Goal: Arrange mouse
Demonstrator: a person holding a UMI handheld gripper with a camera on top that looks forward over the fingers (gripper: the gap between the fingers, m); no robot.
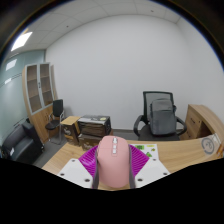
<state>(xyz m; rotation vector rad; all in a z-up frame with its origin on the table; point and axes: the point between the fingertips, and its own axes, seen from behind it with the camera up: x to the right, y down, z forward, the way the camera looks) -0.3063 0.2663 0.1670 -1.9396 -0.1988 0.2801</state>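
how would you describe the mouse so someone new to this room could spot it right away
Start at the wooden desk in the foreground of the office, in front of the black office chair. Just above its near edge is the tool, and the mouse sits between its two purple-padded fingers. It is the only rounded pale pink thing there.

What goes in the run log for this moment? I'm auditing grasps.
gripper: shut on pink mouse | held above wooden desk | office chair beyond
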